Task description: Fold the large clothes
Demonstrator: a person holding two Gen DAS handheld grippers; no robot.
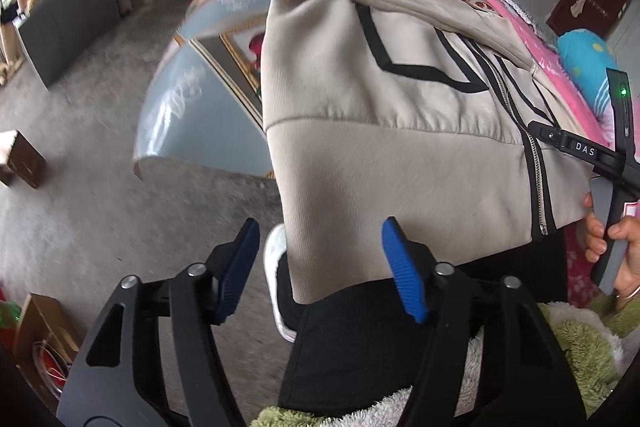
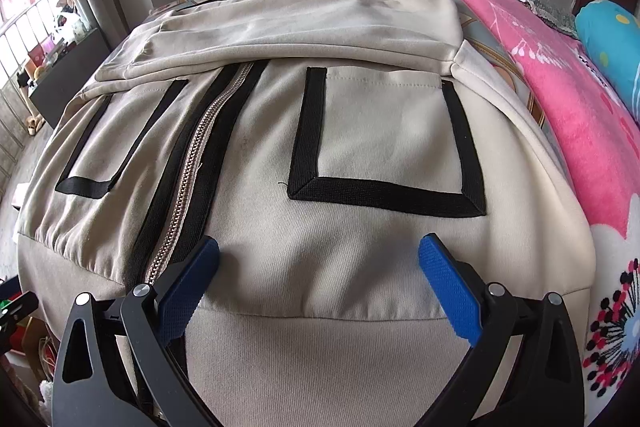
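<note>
A beige zip jacket point(image 2: 360, 131) with black trim lies front up on the bed, one sleeve point(image 2: 280, 27) folded across its chest. Its ribbed hem point(image 1: 384, 183) hangs over the bed's near edge. My left gripper point(image 1: 320, 263) is open at the hem's left corner, which hangs between the blue pads without either pressing on it. My right gripper point(image 2: 320, 283) is open over the hem band just right of the zipper point(image 2: 188, 183), nothing pinched. In the left wrist view a hand point(image 1: 612, 243) grips the right gripper's handle at the jacket's far hem corner.
A blue patterned cover point(image 1: 200, 79) spreads under the jacket, with a pink floral blanket point(image 2: 560, 99) and a blue dotted pillow point(image 2: 612, 39) on the right. Below the hem are black trousers point(image 1: 360, 347), a white shoe point(image 1: 276, 267) and grey floor point(image 1: 80, 147). A cardboard box point(image 1: 40, 327) sits low left.
</note>
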